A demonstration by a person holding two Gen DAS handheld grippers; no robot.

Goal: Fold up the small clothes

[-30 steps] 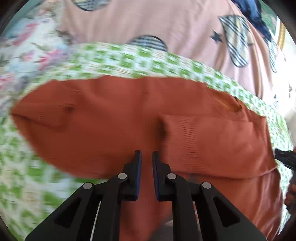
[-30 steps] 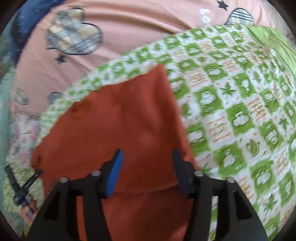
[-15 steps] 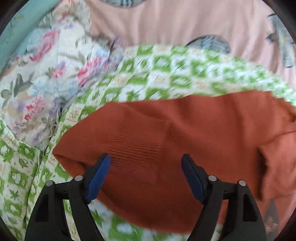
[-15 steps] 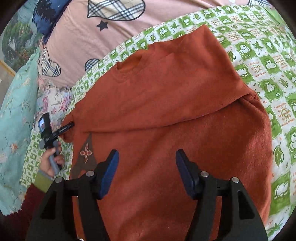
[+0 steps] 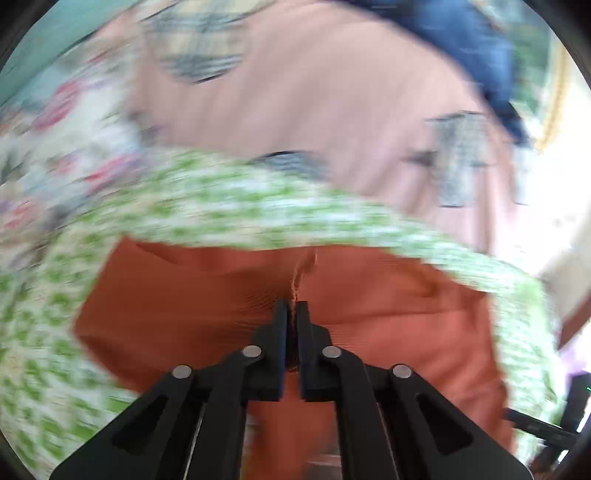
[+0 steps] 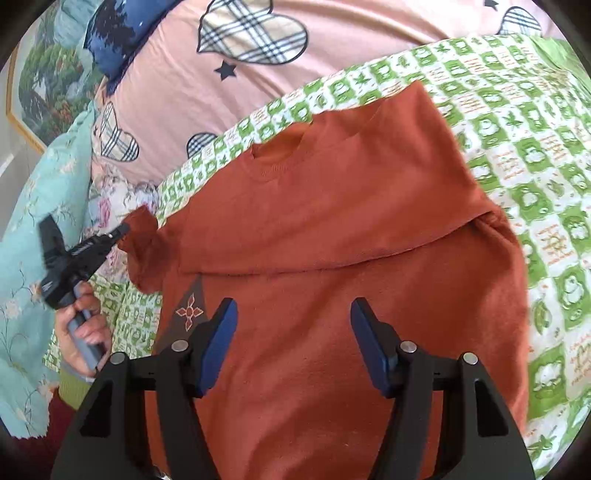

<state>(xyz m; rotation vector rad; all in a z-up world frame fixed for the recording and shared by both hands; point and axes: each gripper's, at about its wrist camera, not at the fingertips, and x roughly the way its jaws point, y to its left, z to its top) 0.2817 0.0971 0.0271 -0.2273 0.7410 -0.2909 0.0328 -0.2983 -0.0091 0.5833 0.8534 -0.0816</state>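
A rust-orange sweater [image 6: 332, 221] lies flat on the green-checked bedcover [image 6: 535, 147], neck away from me. One sleeve is folded across its chest. The other sleeve's cuff [image 6: 144, 243] is pinched and lifted off the bed by my left gripper [image 6: 122, 230], held in a person's hand [image 6: 85, 325]. In the blurred left wrist view, my left gripper [image 5: 291, 310] is shut, with a ridge of orange knit [image 5: 388, 295] squeezed between its pads. My right gripper [image 6: 293, 317] hovers open above the sweater's lower body, nothing between its fingers.
A pink quilt with plaid hearts [image 6: 184, 74] lies bunched behind the sweater. A pale blue floral cloth [image 6: 22, 240] hangs on the left, and a dark blue pillow [image 6: 122, 29] sits at the back. Green-checked cover stretches out on the right.
My left gripper opened wide over the sleeve cuff, then shut on it and rose with it. My right gripper drew back from the sweater's shoulder to its lower body and stayed open.
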